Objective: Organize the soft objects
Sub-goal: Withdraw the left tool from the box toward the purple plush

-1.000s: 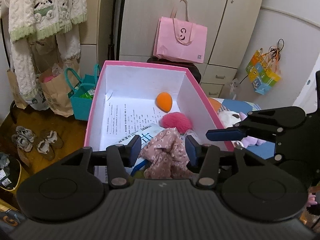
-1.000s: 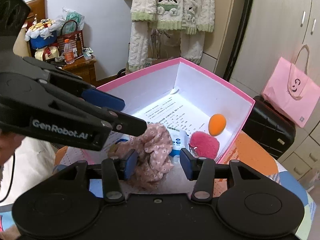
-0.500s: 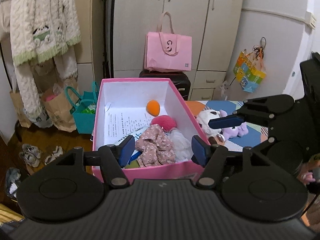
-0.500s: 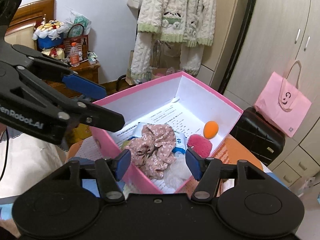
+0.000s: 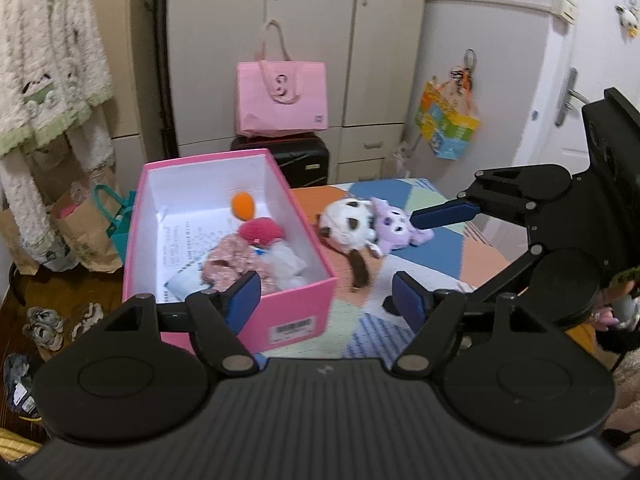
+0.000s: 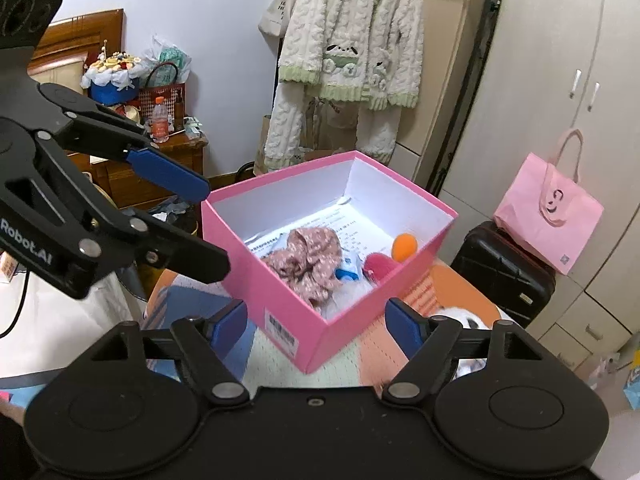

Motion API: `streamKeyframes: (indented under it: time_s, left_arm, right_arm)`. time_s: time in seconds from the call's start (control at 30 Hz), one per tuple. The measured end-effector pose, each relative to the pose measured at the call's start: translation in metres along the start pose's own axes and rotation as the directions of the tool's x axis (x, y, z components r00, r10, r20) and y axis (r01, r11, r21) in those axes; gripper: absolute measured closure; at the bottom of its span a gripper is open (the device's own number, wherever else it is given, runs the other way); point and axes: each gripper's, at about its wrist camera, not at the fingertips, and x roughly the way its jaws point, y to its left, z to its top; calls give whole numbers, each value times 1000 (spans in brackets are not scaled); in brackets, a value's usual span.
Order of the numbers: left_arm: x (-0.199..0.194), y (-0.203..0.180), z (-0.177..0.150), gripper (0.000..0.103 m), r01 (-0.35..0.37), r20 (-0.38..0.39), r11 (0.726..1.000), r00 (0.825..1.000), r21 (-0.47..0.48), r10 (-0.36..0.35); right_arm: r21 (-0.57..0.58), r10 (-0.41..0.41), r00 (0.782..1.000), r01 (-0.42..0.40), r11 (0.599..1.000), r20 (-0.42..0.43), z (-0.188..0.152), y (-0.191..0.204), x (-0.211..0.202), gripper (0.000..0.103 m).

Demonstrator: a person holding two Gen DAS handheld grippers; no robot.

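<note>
Pink box [image 5: 296, 312]: rectangular card box, pink outside and white inside, lid off, sitting on the patchwork surface [image 5: 440, 248]; its near short wall with a printed label is facing both cameras.
Box edges: the near rim is showing between the left gripper's fingers in the left wrist view; the near corner is pointing between the right gripper's fingers in the right wrist view.
Open room: bare patchwork cover is lying right of the box and in front of it; the far half of the box floor is lying uncovered, showing a printed paper sheet [image 6: 340, 220].
Floral cloth [image 6: 308, 260]: crumpled pink fabric with small white flowers, lying inside the box toward its near end.
Red fuzzy ball [image 5: 262, 230]: fluffy and rounded, resting in the box just beside the cloth.
Orange egg shape [image 6: 404, 246]: smooth, lying by the box's right wall, beyond the red ball.
White soft item [image 5: 288, 264]: pale and limp, lying in the near right corner; kind cannot be told.
Plush toys: a white and brown one [image 5: 348, 228] and a lilac one [image 5: 394, 226], lying touching on the cover, outside the box to its right.
Left gripper [image 5: 326, 300]: jaws opening, holding nothing, hovering before the box.
Right gripper [image 6: 316, 326]: jaws opening, gripping nothing, hovering before the box corner.
</note>
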Motion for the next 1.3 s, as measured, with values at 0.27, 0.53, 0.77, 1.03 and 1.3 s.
streamKeyframes:
  time_s: [0.27,0.53,0.77,1.03,1.3]
  left_arm:
    - [16,-45,0,27,69,-40,995,997,68,-66]
    - [56,-84,8,27,148,-103,982,985,115,-136]
    - [99,-101,16,27,203,-148,973,971,108,-186]
    - [150,-106,18,27,214,-141,973,969,82,-201]
    - [198,-105,16,28,221,-133,975,968,34,-214]
  right_arm:
    - [79,-39,999,37,996,28,-53,-37,-36,21]
    - [119,-46,998,41,992,37,-91,-67,-50,20]
    - [120,-48,996,38,992,74,-117,-96,-37,20]
    - [90,-73,994,65,994,85,-140,-124,-5,20]
    - [58,-108,990,103,993,91,-153,-148,22,20]
